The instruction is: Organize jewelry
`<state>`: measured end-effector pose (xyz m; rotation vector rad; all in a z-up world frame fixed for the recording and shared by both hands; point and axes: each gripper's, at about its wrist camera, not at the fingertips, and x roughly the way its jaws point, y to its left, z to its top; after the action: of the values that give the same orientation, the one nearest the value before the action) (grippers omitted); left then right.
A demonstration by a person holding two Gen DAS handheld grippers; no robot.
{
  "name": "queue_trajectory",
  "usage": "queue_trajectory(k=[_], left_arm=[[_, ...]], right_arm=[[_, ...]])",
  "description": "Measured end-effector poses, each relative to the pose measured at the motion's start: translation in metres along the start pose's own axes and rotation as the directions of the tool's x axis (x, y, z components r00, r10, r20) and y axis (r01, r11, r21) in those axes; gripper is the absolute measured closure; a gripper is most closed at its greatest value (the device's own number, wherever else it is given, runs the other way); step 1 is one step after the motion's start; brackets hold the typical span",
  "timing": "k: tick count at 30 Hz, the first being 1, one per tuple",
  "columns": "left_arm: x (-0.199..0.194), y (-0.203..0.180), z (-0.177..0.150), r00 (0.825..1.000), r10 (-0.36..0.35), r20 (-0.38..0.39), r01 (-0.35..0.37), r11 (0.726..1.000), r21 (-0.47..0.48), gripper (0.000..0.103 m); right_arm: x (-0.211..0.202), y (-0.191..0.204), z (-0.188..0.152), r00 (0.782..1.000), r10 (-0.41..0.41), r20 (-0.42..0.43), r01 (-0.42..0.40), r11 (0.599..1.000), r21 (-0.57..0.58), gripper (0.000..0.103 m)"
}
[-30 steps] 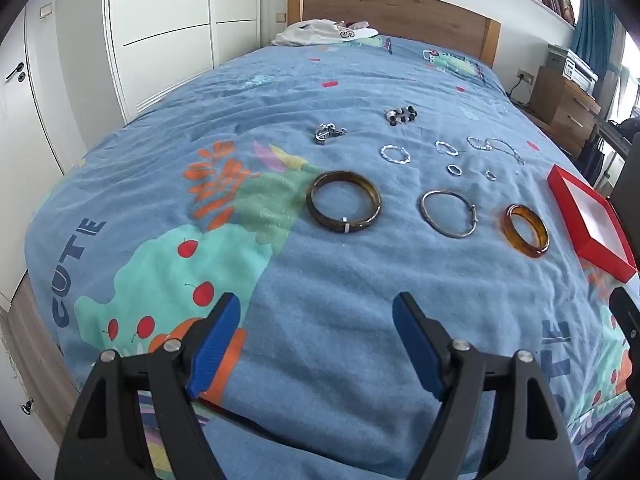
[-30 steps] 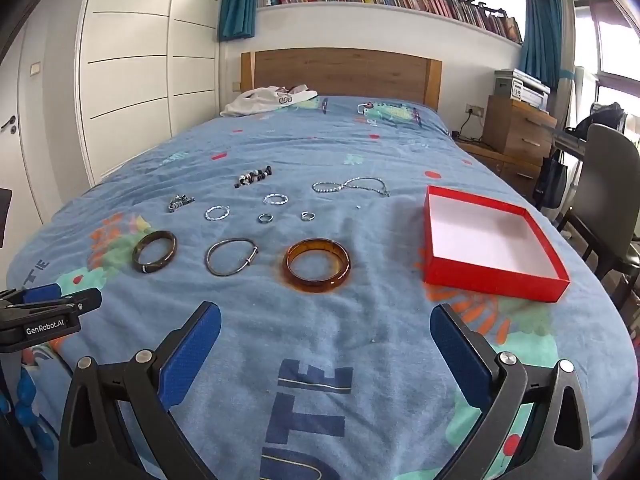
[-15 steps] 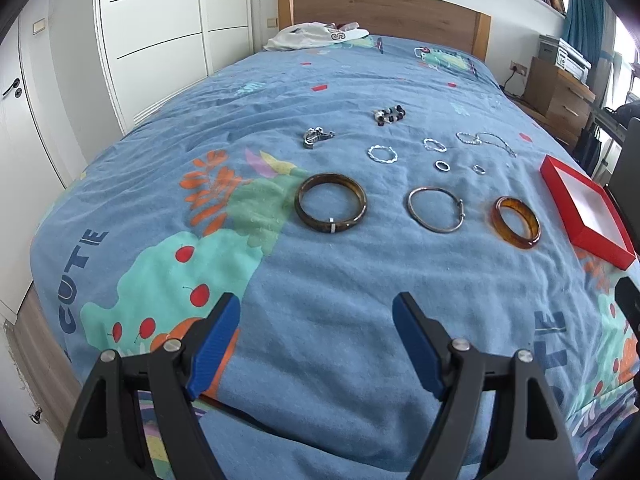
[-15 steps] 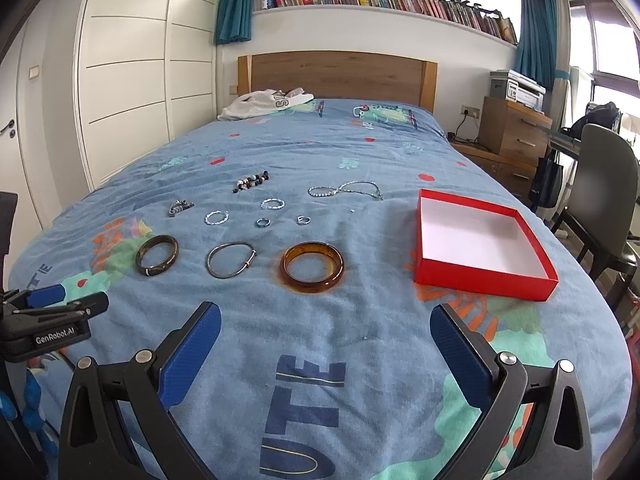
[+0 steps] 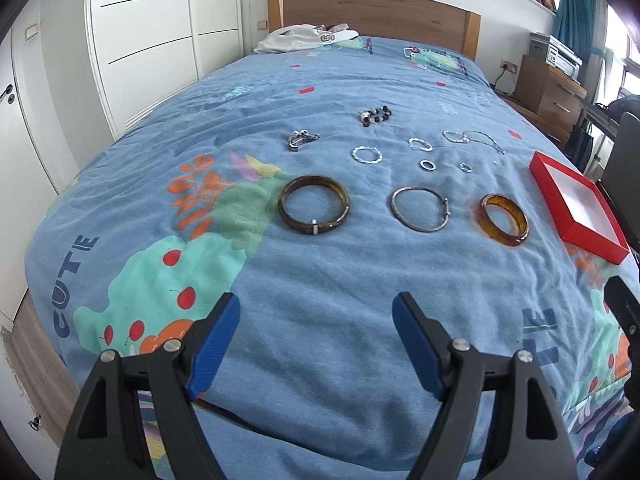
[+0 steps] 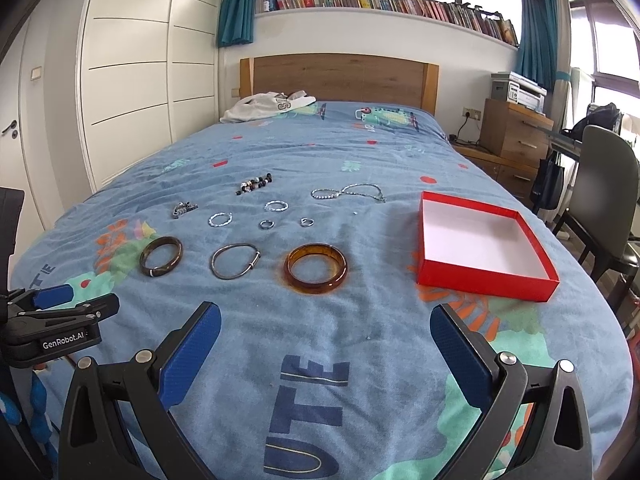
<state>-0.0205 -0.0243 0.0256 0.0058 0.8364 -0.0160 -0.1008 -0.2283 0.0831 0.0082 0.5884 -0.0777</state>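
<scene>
Jewelry lies spread on the blue bedspread. A dark brown bangle [image 5: 314,210] [image 6: 161,257], a thin silver bangle [image 5: 419,209] [image 6: 235,261] and an amber bangle [image 5: 503,220] [image 6: 315,269] lie in a row. Behind them lie small silver rings [image 6: 266,224], twisted silver bracelets [image 6: 220,219], a beaded bracelet [image 6: 254,184], a chain [image 6: 348,192] and a clasp piece [image 6: 184,209]. An empty red box [image 6: 486,282] [image 5: 576,236] sits to the right. My left gripper [image 5: 316,322] and right gripper [image 6: 326,326] are open and empty, hovering near the foot of the bed.
White clothing [image 6: 266,106] lies by the wooden headboard. White wardrobes stand on the left. A wooden dresser [image 6: 514,136] with a printer and a chair [image 6: 608,200] stand on the right. The left gripper's body [image 6: 56,324] shows at the right view's left edge.
Both cameras have pulled back and tilted up slightly, so the jewelry sits a little farther away. Both grippers stay open; nothing on the bed has moved.
</scene>
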Motion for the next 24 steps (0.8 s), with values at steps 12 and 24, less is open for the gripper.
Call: queue_trajectory(k=[12, 24], left_arm=[[0.008, -0.006, -0.001, 1.000, -0.008, 0.000, 0.008, 1.000, 0.018, 0.025], [0.018, -0.008, -0.002, 0.999, -0.032, -0.012, 0.032, 0.999, 0.025, 0.025]], right_arm=[[0.005, -0.001, -0.002, 1.000, -0.003, 0.004, 0.003, 1.000, 0.013, 0.001], [0.013, 0.002, -0.007, 1.000, -0.022, -0.001, 0.022, 1.000, 0.005, 0.001]])
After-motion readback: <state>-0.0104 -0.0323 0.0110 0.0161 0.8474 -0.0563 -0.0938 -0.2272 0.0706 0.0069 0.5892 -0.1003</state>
